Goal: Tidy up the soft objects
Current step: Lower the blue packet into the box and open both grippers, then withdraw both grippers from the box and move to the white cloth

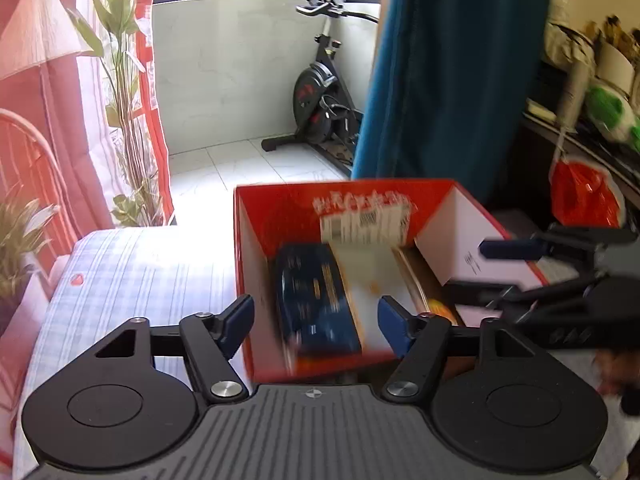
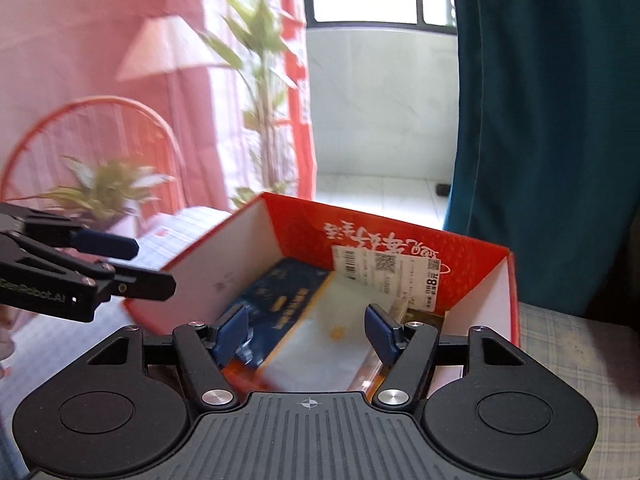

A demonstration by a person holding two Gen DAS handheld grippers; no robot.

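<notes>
An open red cardboard box with white inner walls (image 1: 460, 216) stands on the pale blue checked cloth (image 1: 140, 264) covering the table. Inside it lies a dark blue flat packet with gold print (image 1: 320, 300), and just beside that a clear plastic packet (image 2: 320, 344), both blurred.

The left gripper (image 1: 316, 324) hovers over the near end of the box, its blue-padded fingers (image 1: 240, 320) spread wide with nothing between them; the blue packet lies below the gap. The right gripper (image 2: 308, 332) hangs over the same box from the other side, its fingers likewise wide apart and holding nothing, the clear packet beneath.

The box's far wall carries a white printed label (image 2: 384, 276). To the box's left the cloth runs open toward the table edge, where a potted green plant (image 2: 100, 192) stands. Beyond are a pink curtain (image 2: 60, 60), a teal curtain (image 2: 540, 120) and a black exercise bike (image 1: 320, 92).
</notes>
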